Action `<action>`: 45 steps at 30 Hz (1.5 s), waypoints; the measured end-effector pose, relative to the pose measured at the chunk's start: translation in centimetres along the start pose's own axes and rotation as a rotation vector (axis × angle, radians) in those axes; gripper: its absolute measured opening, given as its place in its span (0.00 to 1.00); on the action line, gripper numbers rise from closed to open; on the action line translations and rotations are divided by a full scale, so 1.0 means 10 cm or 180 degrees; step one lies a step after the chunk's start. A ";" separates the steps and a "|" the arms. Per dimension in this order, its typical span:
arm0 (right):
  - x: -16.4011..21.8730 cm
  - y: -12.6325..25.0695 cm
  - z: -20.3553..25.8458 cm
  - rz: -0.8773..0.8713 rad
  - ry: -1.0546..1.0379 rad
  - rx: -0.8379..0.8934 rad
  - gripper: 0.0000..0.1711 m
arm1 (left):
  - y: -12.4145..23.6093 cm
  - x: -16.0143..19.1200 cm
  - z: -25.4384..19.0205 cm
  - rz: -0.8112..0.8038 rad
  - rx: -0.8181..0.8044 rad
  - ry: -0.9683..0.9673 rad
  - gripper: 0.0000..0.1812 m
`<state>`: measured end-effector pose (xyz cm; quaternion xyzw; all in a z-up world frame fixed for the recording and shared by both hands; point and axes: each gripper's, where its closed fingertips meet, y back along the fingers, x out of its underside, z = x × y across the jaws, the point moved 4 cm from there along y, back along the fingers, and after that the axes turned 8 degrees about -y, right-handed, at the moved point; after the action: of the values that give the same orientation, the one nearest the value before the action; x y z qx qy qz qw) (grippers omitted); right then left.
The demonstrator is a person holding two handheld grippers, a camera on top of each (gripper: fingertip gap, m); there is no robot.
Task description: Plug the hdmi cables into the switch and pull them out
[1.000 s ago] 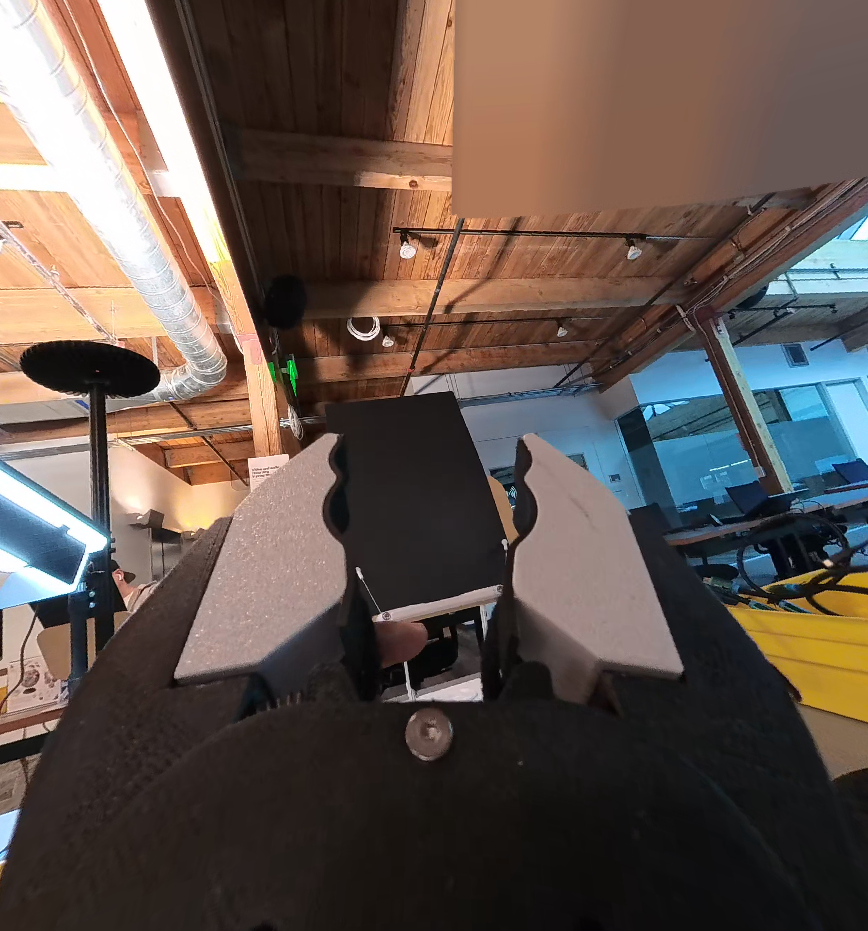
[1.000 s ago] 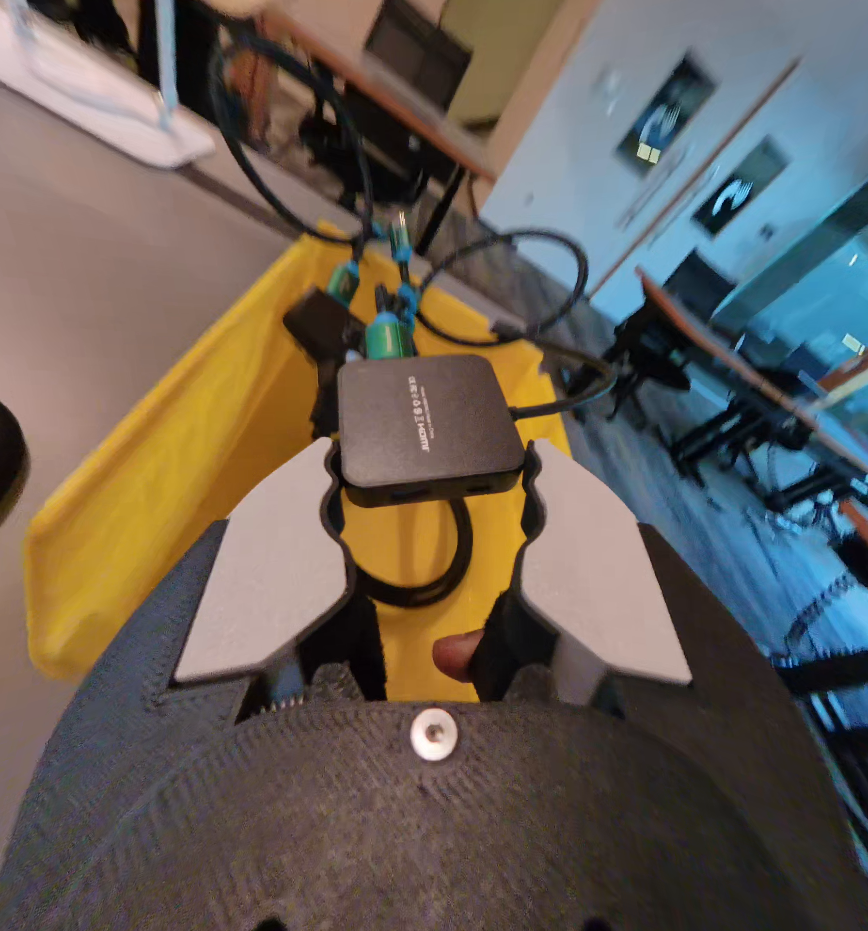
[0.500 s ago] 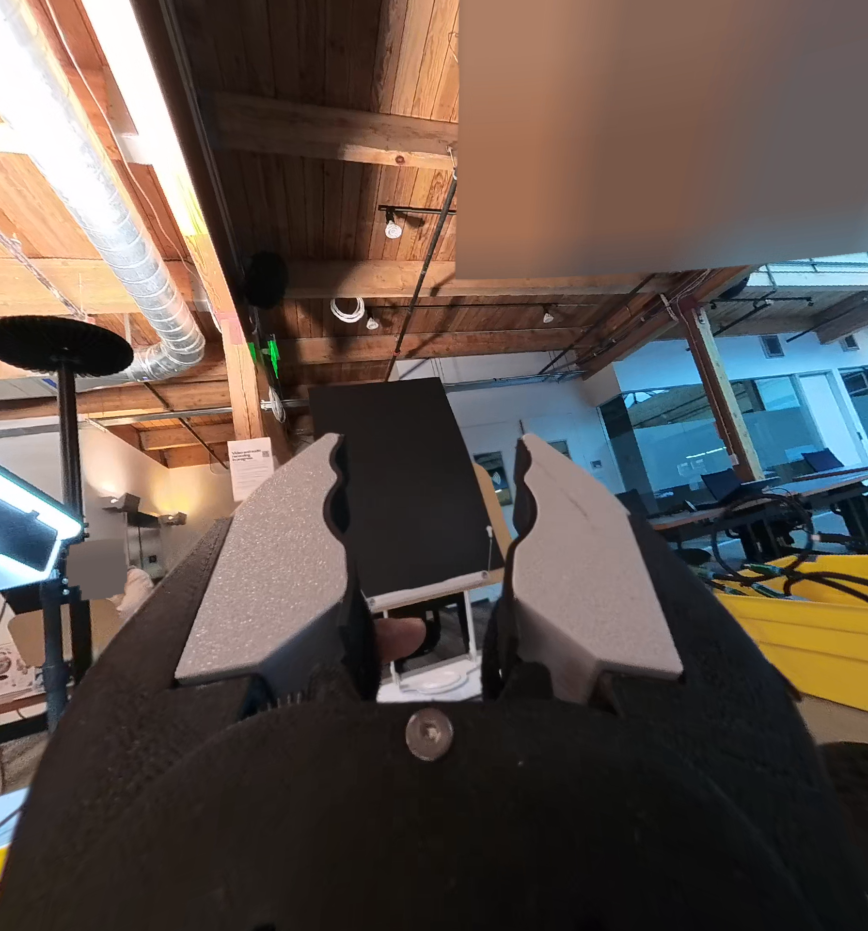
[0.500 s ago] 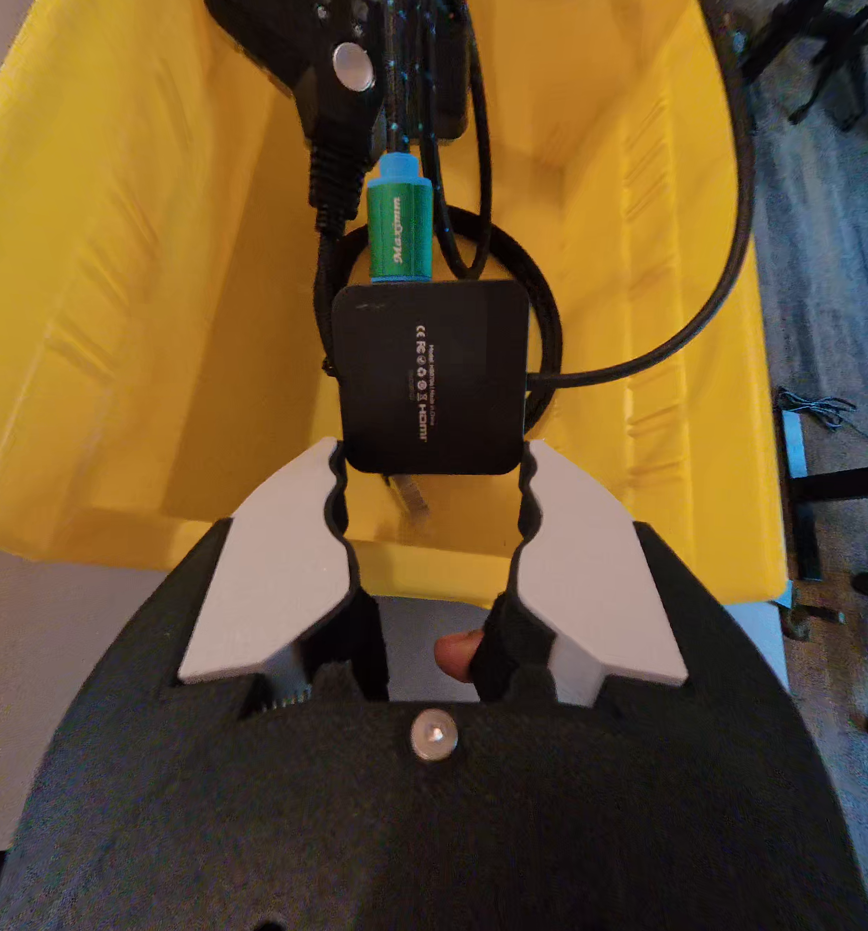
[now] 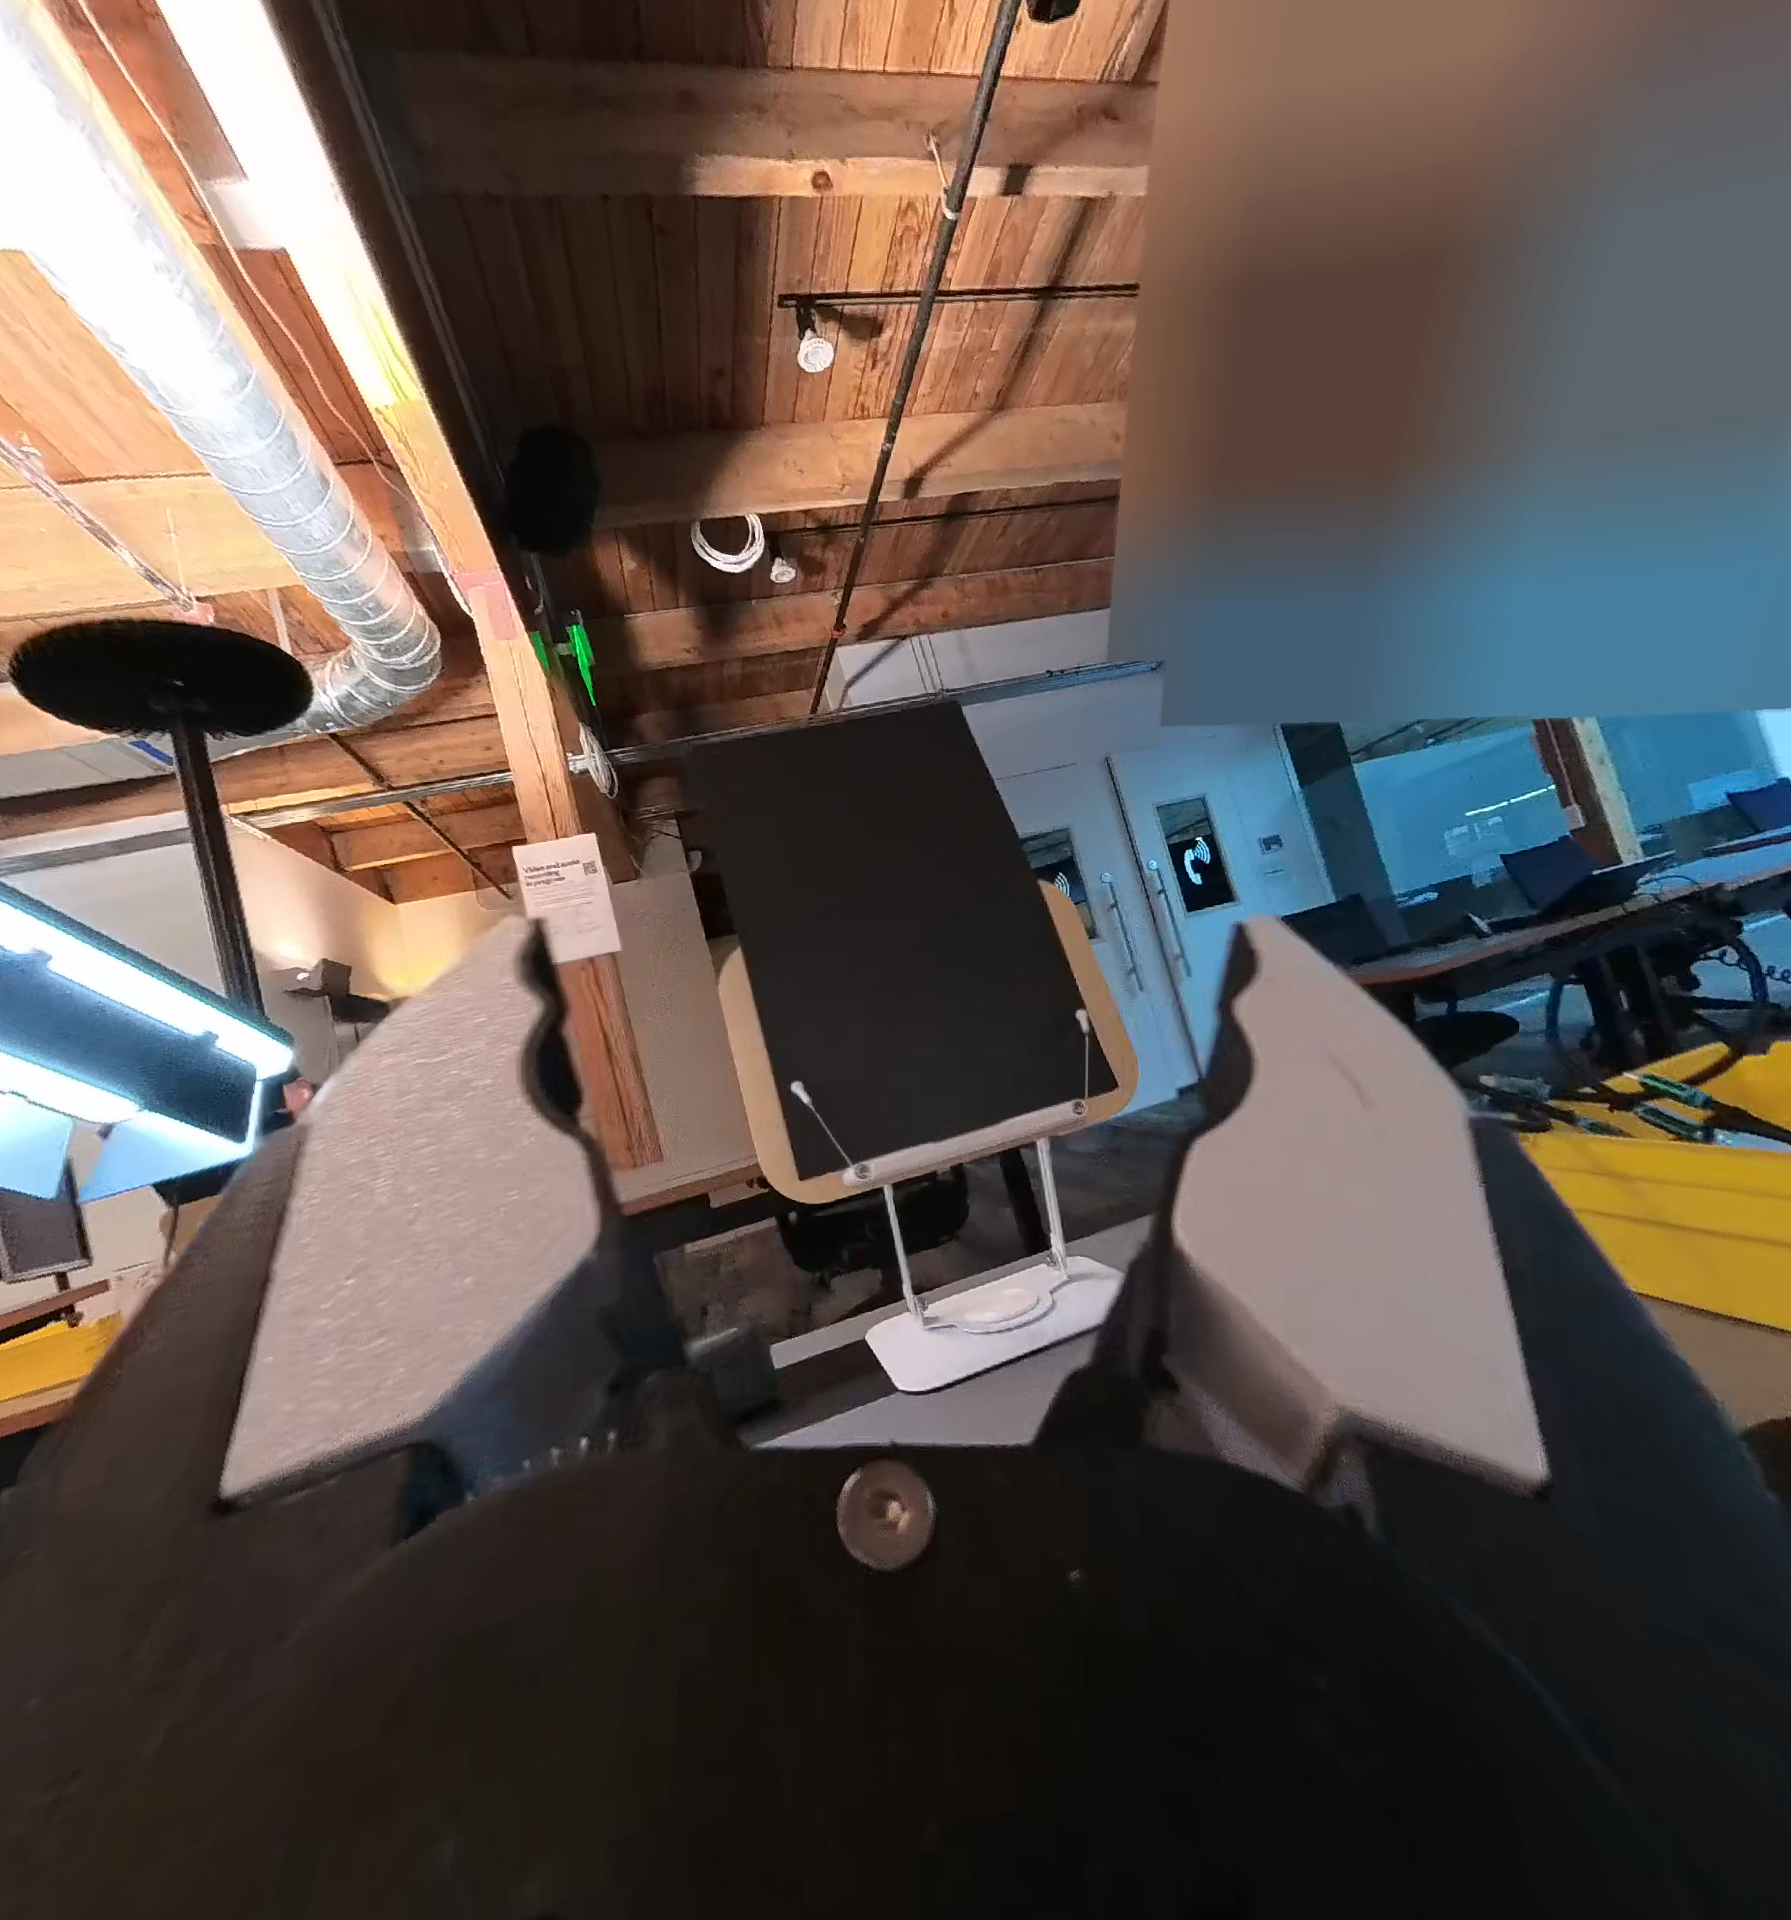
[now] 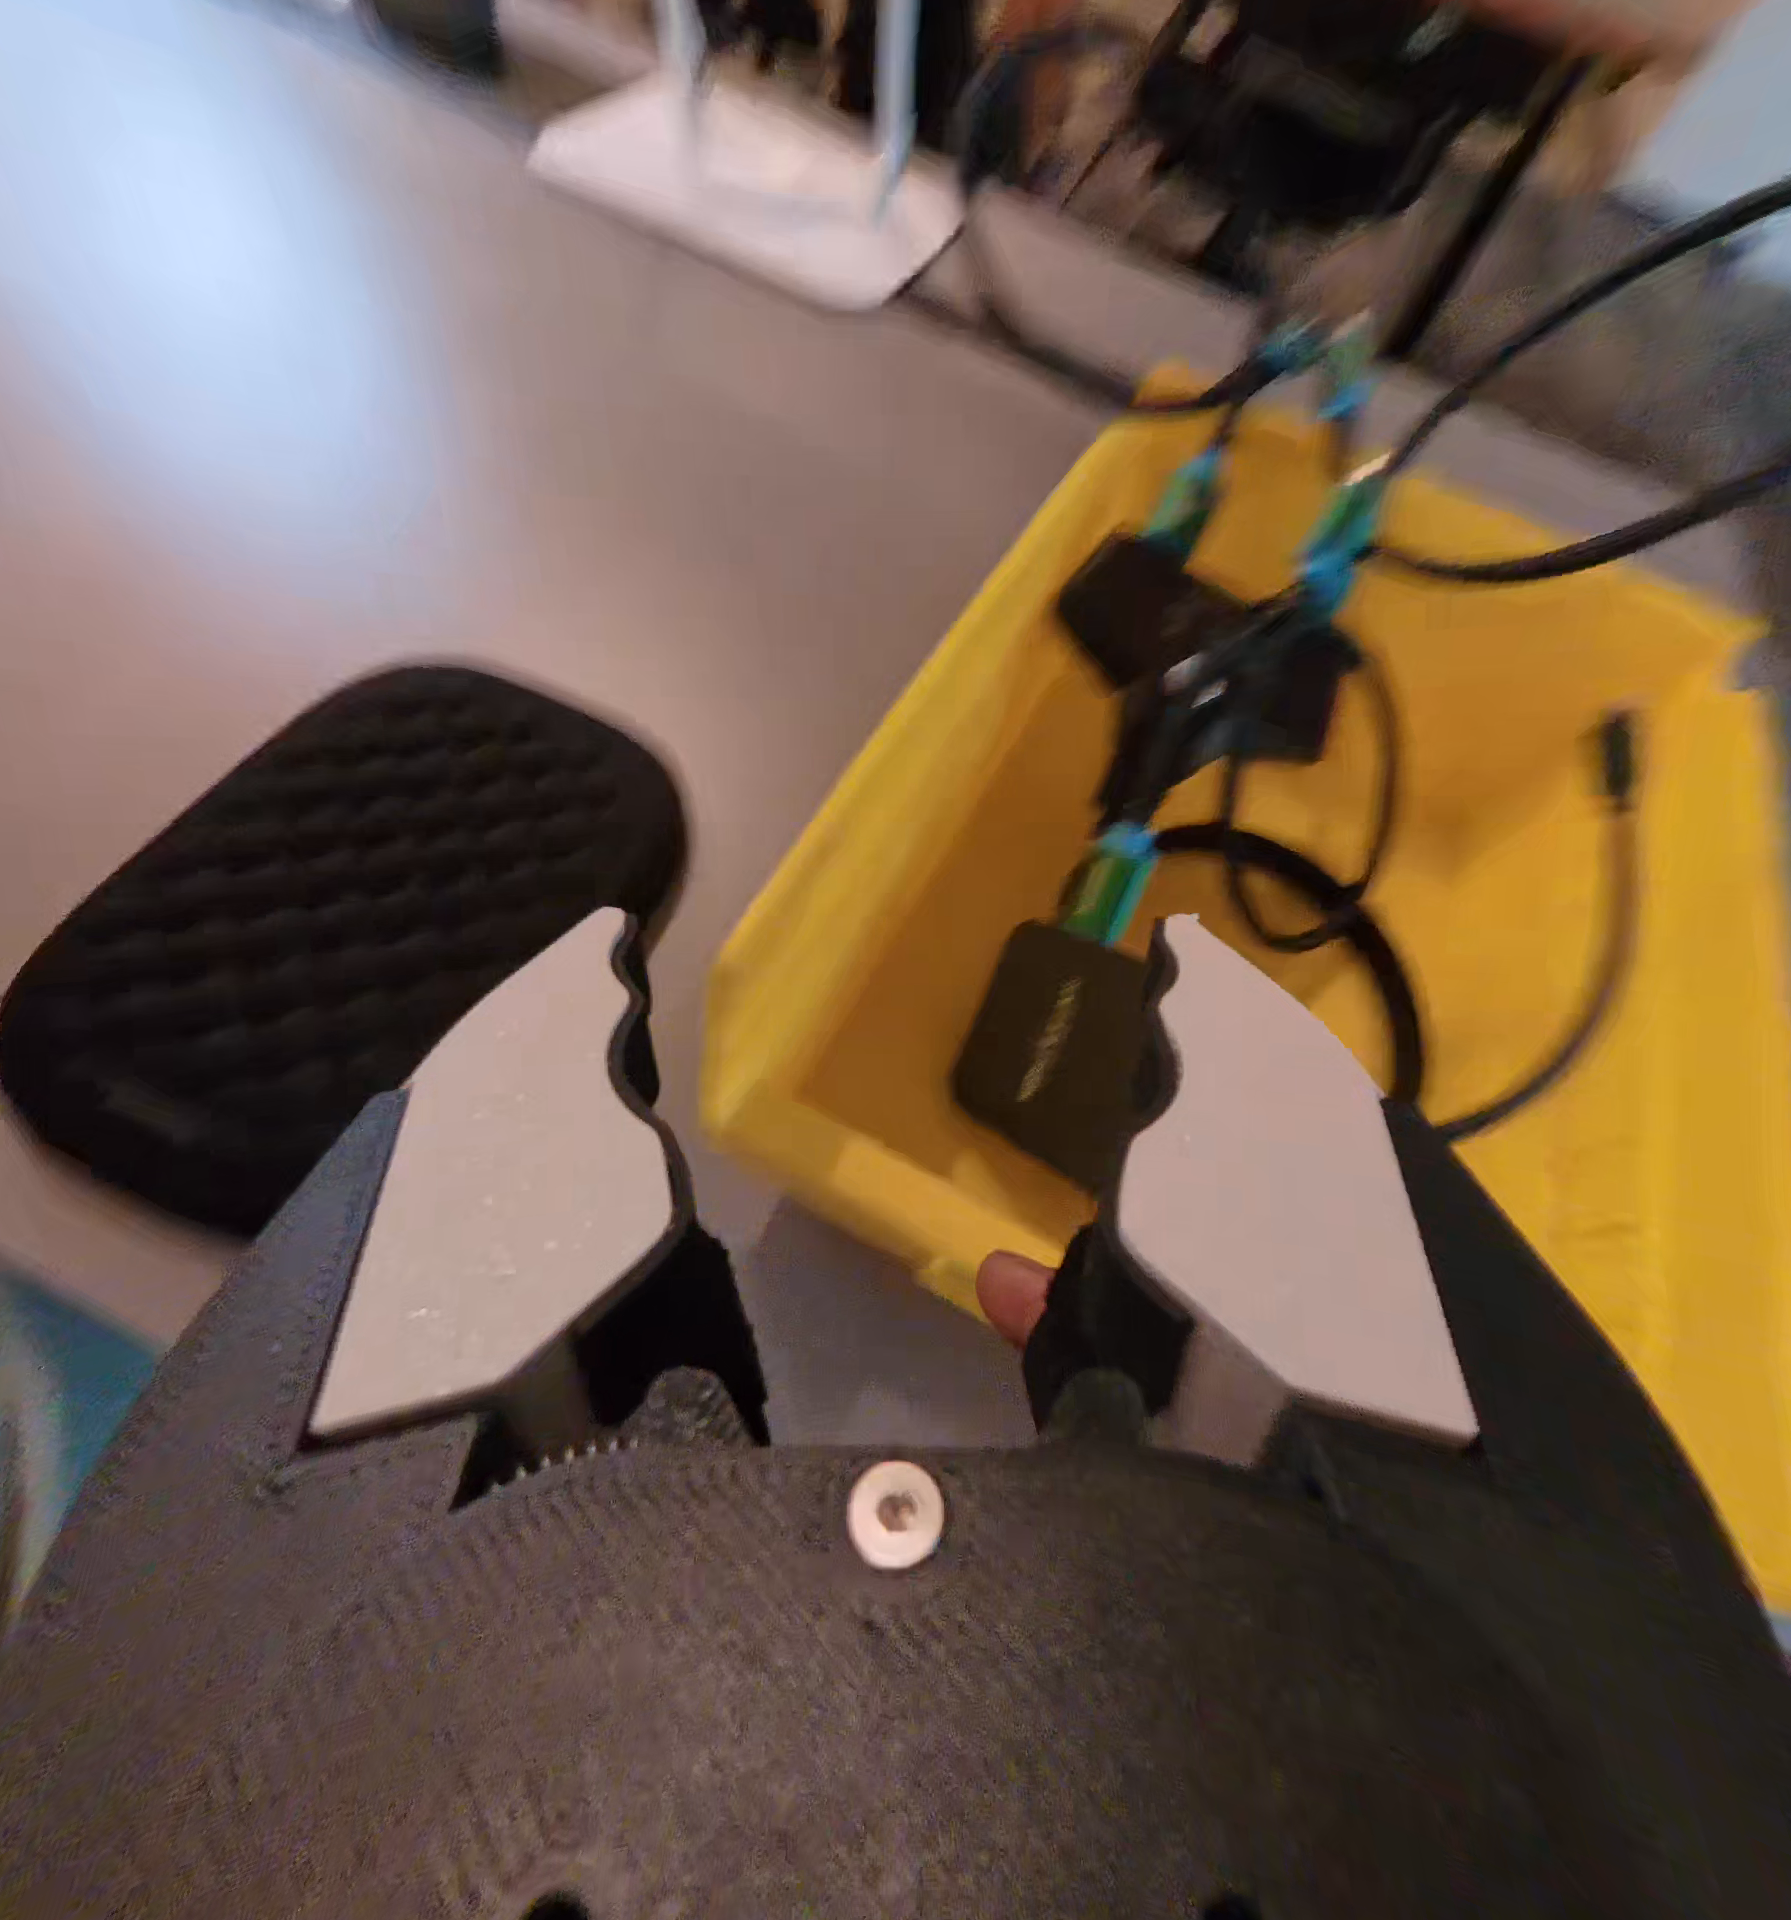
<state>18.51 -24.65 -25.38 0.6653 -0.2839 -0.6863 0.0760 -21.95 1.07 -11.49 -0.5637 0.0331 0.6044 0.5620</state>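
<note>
A black HDMI switch (image 6: 1047,1039) lies in the yellow bin (image 6: 839,862) with a green HDMI plug (image 6: 1109,883) in its far end. More black boxes and green-ended cables (image 6: 1327,561) lie tangled farther back in the bin. My right gripper (image 6: 896,925) is open and empty above the bin's near left corner; its right finger (image 6: 1255,1143) covers part of the switch. My left gripper (image 5: 889,935) is open wide and empty, tilted upward away from the bin. The bin also shows at the right of the left wrist view (image 5: 1701,1216).
A black textured oval pad (image 6: 330,925) lies on the grey table (image 6: 351,416) left of the bin. A black board on a white stand (image 5: 849,831) stands at the table's far side; its base (image 6: 745,208) shows in the right wrist view. Desks stand beyond.
My right gripper has let go of the switch, which now lies in the bin, and has opened and drawn back to the left. My left gripper has opened wider and tipped down a little.
</note>
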 end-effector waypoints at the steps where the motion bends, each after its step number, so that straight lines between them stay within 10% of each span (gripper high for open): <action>1: 0.09 -0.06 0.08 0.0291 0.0075 -0.0105 0.52 | 0.01 -0.03 0.04 0.0036 -0.0003 0.0021 0.70; 11: 0.22 -0.70 0.27 0.0927 0.0484 -0.0027 0.15 | 0.21 -0.10 0.44 0.0375 -0.0340 -0.0410 0.75; 26: -0.44 -1.84 0.92 0.0851 0.0646 0.0032 0.19 | 0.53 -0.16 0.88 0.0376 -0.0764 -0.0479 0.67; 45: -0.86 -2.36 2.97 0.0778 0.1475 -0.0834 0.21 | 1.18 -0.02 1.56 0.0859 -0.1539 -0.0516 0.57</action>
<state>-2.56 7.64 -30.85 0.7497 -0.2459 -0.5326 0.3062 -40.52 7.14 -12.74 -0.6217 -0.0822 0.7072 0.3266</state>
